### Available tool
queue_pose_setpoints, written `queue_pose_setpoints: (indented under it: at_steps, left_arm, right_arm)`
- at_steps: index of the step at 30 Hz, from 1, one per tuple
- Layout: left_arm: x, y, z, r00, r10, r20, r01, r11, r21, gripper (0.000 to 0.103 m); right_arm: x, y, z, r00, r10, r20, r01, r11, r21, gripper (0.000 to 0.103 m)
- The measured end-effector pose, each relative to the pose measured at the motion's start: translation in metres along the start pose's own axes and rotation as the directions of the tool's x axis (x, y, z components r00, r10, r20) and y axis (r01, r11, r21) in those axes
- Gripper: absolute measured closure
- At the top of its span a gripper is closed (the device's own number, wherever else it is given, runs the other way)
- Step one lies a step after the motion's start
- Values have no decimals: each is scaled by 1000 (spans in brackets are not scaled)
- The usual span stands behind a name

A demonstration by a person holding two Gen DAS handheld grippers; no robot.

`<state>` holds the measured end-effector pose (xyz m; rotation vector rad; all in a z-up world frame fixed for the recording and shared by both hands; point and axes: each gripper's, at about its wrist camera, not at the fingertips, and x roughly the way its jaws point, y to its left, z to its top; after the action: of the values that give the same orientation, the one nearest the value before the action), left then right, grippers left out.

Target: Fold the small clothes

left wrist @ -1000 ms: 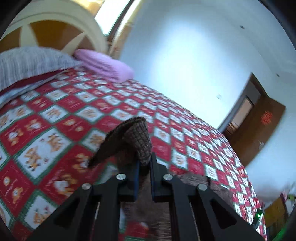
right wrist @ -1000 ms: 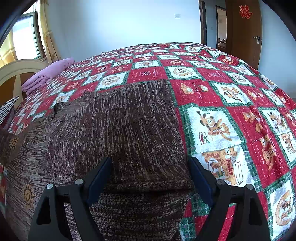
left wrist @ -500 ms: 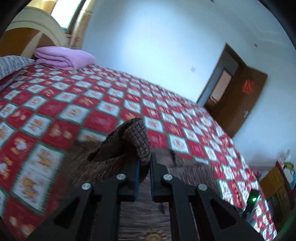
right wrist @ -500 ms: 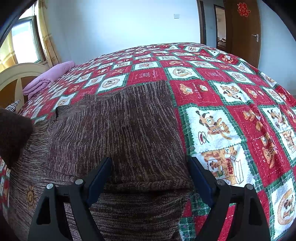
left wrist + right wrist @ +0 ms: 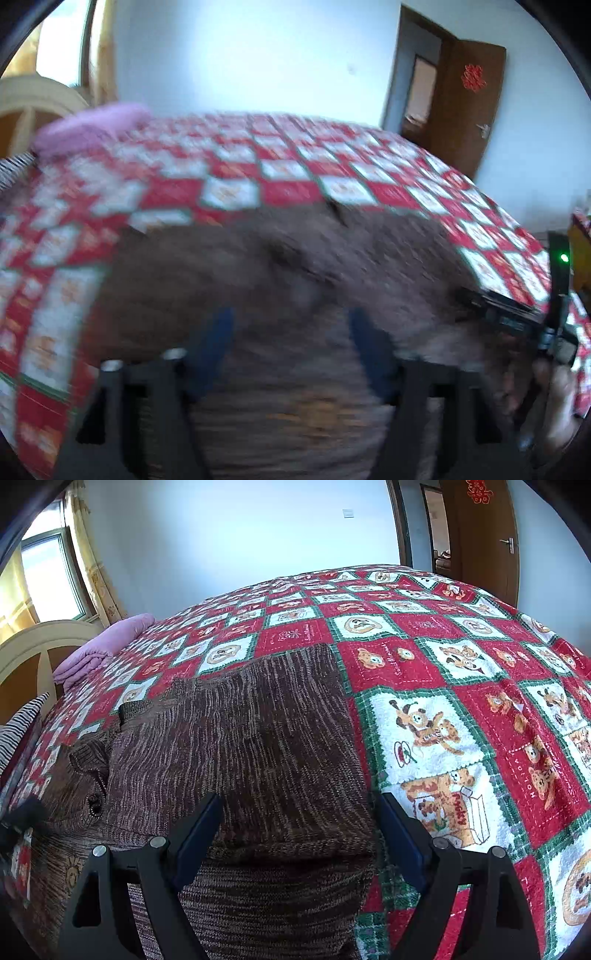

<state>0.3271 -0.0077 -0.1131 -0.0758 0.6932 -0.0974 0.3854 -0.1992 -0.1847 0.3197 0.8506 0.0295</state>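
Brown knit cardigan point(image 5: 236, 746) lies part-folded on the bedspread point(image 5: 461, 657), soft, limp, light; left gripper point(image 5: 291, 336) jaws just opened, empty; right gripper point(image 5: 299, 830) jaws apart, unloaded; grasp the hem at 6 o'clock.

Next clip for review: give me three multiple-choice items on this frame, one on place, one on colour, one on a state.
1. The brown knitted garment lies on:
A. red patchwork bedspread
B. floor
C. chair

2. The folded blanket by the headboard is:
A. green
B. pink
C. black

3. The right gripper jaws are:
A. clamped on cloth
B. open
C. out of view

Key: A, bedspread squares surround the garment; B, it is pale pink; B, the blue pads stand apart above the flat knit.
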Motion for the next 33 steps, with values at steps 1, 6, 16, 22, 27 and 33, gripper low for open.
queue_pose_setpoints:
  at_steps: [1,6,16,22,27,33]
  left_arm:
    - [-4,18,5,996,75,45,-75,997,1,16]
    - [19,92,15,953,303,-4,-303,953,-2,14]
    - [4,95,-43,953,266,-143,-250,961,121,15]
    - [11,108,-38,953,250,-171,-246,968,43,5]
    - [-15,129,-24,963,267,-49,-270,958,-91,3]
    - [19,136,-26,952,270,-144,-281,958,-64,0]
  right_arm:
    - [0,0,0,1000,-2,0,2,1000,-2,18]
    - [0,0,0,1000,-8,-2,8,1000,-7,18]
    - [0,-1,0,1000,-6,0,6,1000,-5,18]
    - [1,-1,0,1000,-1,0,1,1000,0,18]
    - [-6,9,7,999,-37,-31,36,999,-35,18]
    - [-49,104,32,987,161,27,-153,970,-188,18]
